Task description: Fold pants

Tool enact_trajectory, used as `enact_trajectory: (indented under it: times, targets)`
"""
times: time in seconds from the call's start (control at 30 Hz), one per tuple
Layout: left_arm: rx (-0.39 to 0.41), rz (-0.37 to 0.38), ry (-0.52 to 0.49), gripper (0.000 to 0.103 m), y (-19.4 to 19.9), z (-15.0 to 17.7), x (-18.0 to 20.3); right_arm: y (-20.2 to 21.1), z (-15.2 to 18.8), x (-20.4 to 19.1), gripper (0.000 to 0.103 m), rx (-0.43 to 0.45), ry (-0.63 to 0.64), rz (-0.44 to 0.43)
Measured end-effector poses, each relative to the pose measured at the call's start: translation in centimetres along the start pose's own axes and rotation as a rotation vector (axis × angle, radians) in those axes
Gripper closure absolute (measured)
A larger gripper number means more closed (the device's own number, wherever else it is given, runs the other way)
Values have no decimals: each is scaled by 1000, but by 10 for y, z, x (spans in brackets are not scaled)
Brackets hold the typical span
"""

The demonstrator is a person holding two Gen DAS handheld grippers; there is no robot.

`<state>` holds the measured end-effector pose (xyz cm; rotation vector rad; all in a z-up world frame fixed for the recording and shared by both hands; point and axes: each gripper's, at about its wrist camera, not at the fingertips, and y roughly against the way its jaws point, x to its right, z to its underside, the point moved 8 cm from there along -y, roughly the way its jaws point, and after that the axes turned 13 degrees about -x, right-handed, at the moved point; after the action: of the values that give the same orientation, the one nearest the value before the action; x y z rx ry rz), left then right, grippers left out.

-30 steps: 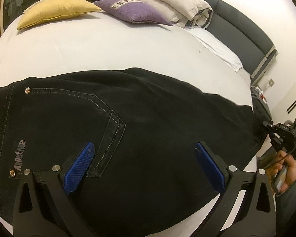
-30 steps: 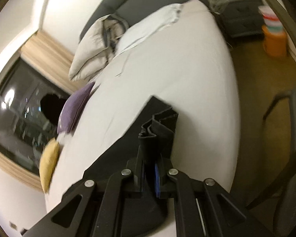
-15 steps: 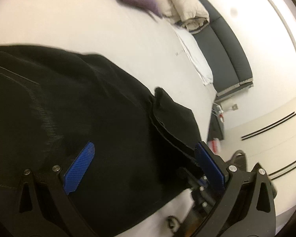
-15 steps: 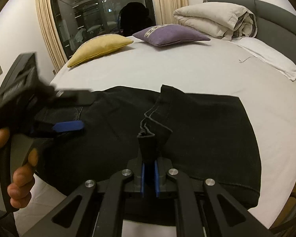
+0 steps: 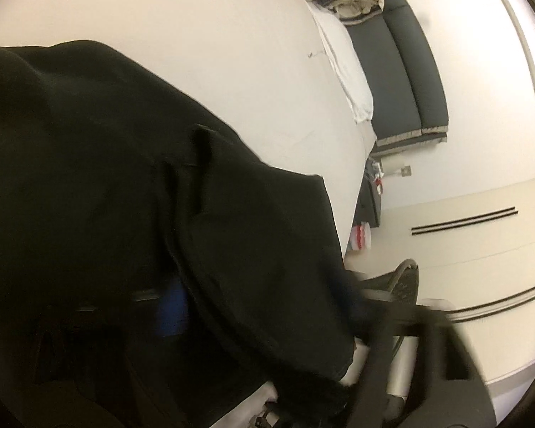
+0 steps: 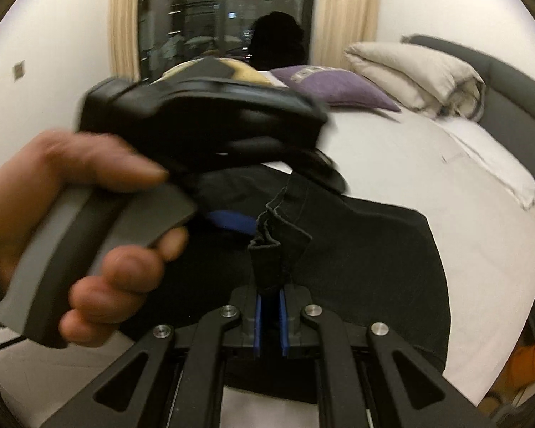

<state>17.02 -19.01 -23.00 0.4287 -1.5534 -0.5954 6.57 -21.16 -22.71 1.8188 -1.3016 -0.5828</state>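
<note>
Pinching the pants [image 6: 356, 249] hem in my right gripper [image 6: 269, 321]; my left gripper [image 5: 260, 306] has just been closing over the folded cloth, grip unclear through blur

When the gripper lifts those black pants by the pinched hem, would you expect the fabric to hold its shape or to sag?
Probably sag: the black pants crumple into small pleats where the right gripper pinches the hem. They look fairly thick and denim-like, so likely heavy enough to drape rather than flutter. Slipping seems unlikely on the bed, whose sheet looks matte.
</note>
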Motion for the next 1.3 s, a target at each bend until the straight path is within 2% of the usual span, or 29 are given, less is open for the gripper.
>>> enact_trajectory:
  times: [0.03, 0.07, 0.13, 0.37, 0.53, 0.67, 0.8, 0.9, 1.0, 1.03, 1.07, 1.1, 1.2, 1.3]
  targets:
    - [8, -14, -3, 79, 4, 0, -3, 1, -2, -7, 94, 5, 20, 2]
    - [15, -15, -4, 84, 8, 0, -6, 2, -5, -15, 94, 12, 39, 5]
    - [34, -13, -4, 87, 22, -1, -12, 4, -10, -25, 94, 21, 56, -10]
    - [89, -103, -12, 87, 73, -5, -42, -7, -29, -54, 94, 25, 100, -47]
    - [105, -201, -13, 87, 78, -3, -69, -23, -28, -60, 94, -10, 103, -70]
    - [121, -216, -15, 87, 77, 8, -84, -37, -18, -65, 94, -52, 117, -97]
    - [132, -205, -15, 87, 77, 15, -93, -50, -23, -57, 92, -85, 135, -115]
    - [137, -208, -28, 87, 73, 18, -91, -56, -16, -53, 88, -99, 157, -139]
    - [153, -237, -30, 87, 81, 25, -92, -51, -9, -51, 69, -134, 125, -246]
    - [160, -254, -29, 87, 81, 28, -88, -44, -7, -44, 56, -147, 92, -316]
    - [173, -276, -26, 87, 86, 30, -88, -39, -6, -38, 50, -147, 69, -357]
    - [198, -304, -21, 87, 95, 32, -89, -30, -7, -26, 49, -137, 31, -402]
    - [282, -376, -43, 87, 119, 36, -77, -15, -20, 21, 48, -93, -99, -439]
    - [295, -361, -137, 87, 116, 41, -38, -17, -53, 99, 48, -25, -320, -477]
